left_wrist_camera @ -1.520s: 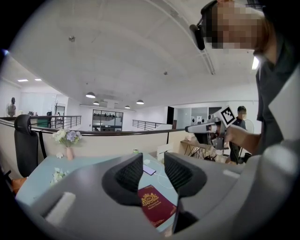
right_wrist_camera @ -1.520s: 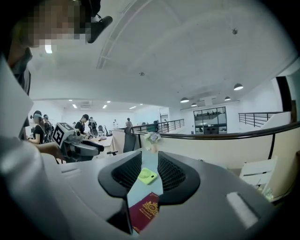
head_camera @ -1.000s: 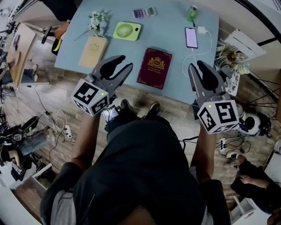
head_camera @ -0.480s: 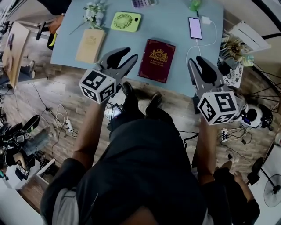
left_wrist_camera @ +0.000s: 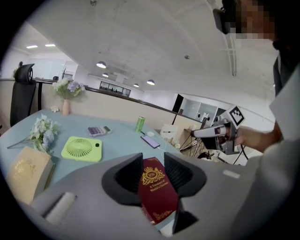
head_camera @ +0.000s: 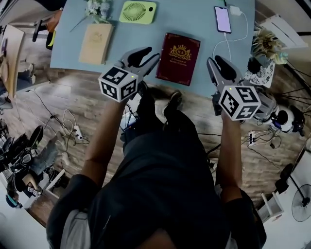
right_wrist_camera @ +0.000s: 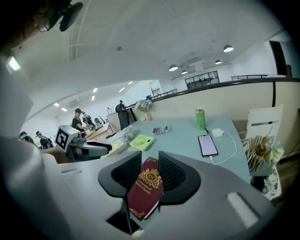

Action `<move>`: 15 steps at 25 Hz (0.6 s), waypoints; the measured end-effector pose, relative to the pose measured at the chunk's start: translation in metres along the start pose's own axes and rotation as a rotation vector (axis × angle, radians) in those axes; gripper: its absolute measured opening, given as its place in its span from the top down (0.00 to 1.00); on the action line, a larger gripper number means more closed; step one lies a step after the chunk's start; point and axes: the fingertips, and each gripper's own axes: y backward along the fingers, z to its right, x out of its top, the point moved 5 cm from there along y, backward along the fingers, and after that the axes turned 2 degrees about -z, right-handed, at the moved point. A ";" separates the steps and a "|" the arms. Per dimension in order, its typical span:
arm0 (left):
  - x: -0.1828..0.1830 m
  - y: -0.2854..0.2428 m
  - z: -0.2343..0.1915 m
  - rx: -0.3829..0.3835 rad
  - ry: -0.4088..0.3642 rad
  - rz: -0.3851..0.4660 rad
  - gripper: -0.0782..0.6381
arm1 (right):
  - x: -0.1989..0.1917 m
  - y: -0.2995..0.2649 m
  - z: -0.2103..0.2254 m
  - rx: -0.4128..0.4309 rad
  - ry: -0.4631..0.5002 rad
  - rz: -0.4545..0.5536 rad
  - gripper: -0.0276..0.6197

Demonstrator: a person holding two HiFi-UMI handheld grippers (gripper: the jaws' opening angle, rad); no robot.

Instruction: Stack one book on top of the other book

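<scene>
A maroon book [head_camera: 178, 58] with a gold crest lies near the front edge of the light blue table [head_camera: 194, 19]. A tan book [head_camera: 95, 43] lies to its left, apart from it. My left gripper [head_camera: 146, 55] hovers open just left of the maroon book's near corner. At the table's front edge, right of that book, my right gripper [head_camera: 215, 62] is open with nothing in it. In the left gripper view the maroon book [left_wrist_camera: 157, 192] shows through the gap of the left gripper [left_wrist_camera: 153, 161], with the tan book [left_wrist_camera: 26, 171] far left. The right gripper [right_wrist_camera: 150, 161] likewise frames the maroon book [right_wrist_camera: 146, 187].
A green fan [head_camera: 137, 11] and flowers [head_camera: 97, 7] sit at the back left. A phone [head_camera: 223, 19] on a white cable lies at the back right. A green can [left_wrist_camera: 139, 123] and a calculator [left_wrist_camera: 97, 131] stand farther back. Cables and clutter cover the floor [head_camera: 63, 121] around the person's legs.
Both grippers have moved forward, closer to the table's front edge and the maroon book. The books have not moved.
</scene>
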 end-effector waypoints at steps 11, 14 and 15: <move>-0.054 -0.043 -0.026 -0.012 0.119 -0.108 0.61 | -0.060 -0.051 0.024 0.004 -0.127 -0.139 0.79; -0.066 -0.051 -0.031 -0.012 0.146 -0.135 0.61 | -0.076 -0.063 0.028 0.012 -0.151 -0.183 0.79; -0.069 -0.054 -0.033 -0.014 0.152 -0.143 0.61 | -0.081 -0.066 0.030 0.013 -0.160 -0.195 0.79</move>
